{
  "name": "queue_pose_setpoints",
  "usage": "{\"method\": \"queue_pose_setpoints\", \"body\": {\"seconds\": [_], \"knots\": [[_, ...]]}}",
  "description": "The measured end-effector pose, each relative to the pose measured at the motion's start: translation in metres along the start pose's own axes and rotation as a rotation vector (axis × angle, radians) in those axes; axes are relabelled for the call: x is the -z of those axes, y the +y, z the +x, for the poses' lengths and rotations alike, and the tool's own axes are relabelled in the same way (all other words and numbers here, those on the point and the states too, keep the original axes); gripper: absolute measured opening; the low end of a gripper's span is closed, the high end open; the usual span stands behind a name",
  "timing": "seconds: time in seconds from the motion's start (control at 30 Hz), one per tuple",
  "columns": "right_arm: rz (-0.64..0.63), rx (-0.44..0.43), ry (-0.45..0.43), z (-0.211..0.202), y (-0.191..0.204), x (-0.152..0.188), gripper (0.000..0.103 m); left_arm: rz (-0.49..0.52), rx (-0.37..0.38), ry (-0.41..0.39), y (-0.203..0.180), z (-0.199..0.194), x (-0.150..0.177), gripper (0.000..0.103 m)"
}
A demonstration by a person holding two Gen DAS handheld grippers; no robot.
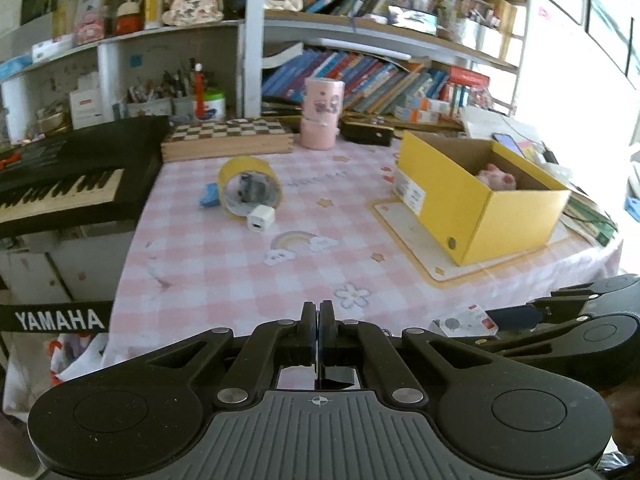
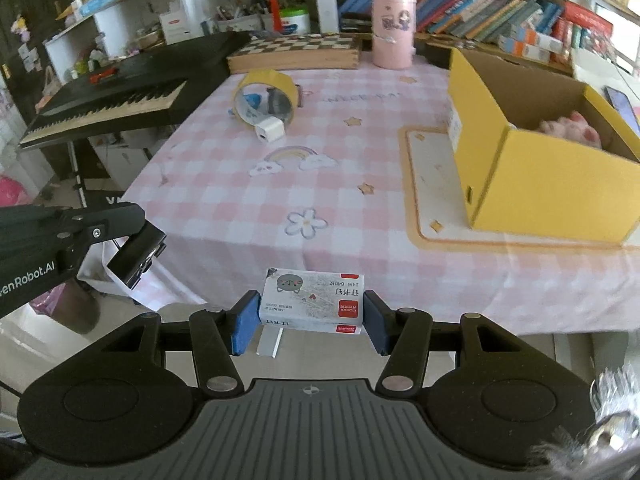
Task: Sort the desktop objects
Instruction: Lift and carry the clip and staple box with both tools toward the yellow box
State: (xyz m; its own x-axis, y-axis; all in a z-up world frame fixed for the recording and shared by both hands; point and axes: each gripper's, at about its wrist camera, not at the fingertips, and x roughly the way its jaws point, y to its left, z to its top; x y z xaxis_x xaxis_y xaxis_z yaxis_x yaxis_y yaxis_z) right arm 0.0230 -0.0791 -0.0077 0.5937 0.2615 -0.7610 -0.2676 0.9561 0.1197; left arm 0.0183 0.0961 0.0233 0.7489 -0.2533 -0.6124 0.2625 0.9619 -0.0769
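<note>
Jaws of the right gripper (image 2: 312, 322) clamp the staple box (image 2: 313, 300) between them.

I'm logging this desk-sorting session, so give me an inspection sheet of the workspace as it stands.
Surface: table under a pink checked cloth.
Job's things: small staple box in the right tool; yellow box open, pink toy inside.
Clutter: tape roll, white charger, pink tin, chessboard.
Grippers: left tool shut, empty.
Cables: nothing seen.
Surroundings: keyboard, bookshelves.
</note>
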Motion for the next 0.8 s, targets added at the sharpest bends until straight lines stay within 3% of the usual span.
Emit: {"method": "queue_pose_setpoints", "body": {"seconds": [0.8], "knots": [[0.210,0.154,-0.014,-0.041,-0.053,0.047,0.052,0.179,0.200,0.033,-0.066,0.014,0.003,0.000]]}}
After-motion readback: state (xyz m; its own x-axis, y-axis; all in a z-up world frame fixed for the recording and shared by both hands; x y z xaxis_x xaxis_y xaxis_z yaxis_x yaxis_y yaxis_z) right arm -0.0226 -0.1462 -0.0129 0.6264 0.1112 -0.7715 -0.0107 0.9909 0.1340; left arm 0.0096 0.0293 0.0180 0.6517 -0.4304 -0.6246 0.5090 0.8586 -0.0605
